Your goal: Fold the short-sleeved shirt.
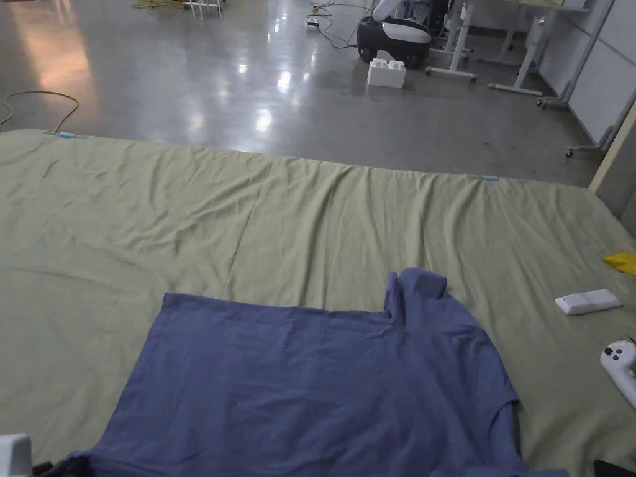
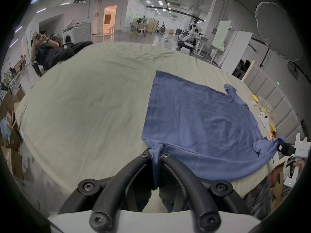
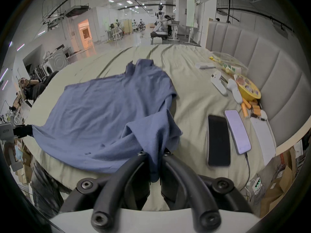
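Observation:
A blue short-sleeved shirt (image 1: 323,385) lies spread on the green sheet, its far sleeve (image 1: 419,289) bunched upward. In the left gripper view the left gripper (image 2: 155,155) is shut on the near left corner of the shirt (image 2: 202,119), with cloth hanging down between the jaws. The right gripper (image 3: 154,153) is shut on the near right part of the shirt (image 3: 104,108), by a folded sleeve. Each gripper also appears from the other's camera: the right gripper (image 2: 284,148) and the left gripper (image 3: 25,130), both pinching the stretched near edge.
The green sheet (image 1: 248,217) covers a wide bed. At its right lie a white remote (image 1: 587,302), a white controller (image 1: 621,363), two phones (image 3: 218,139), a yellow bowl (image 3: 249,92) and a padded headboard (image 3: 252,68). A person (image 2: 47,51) sits beyond the left side.

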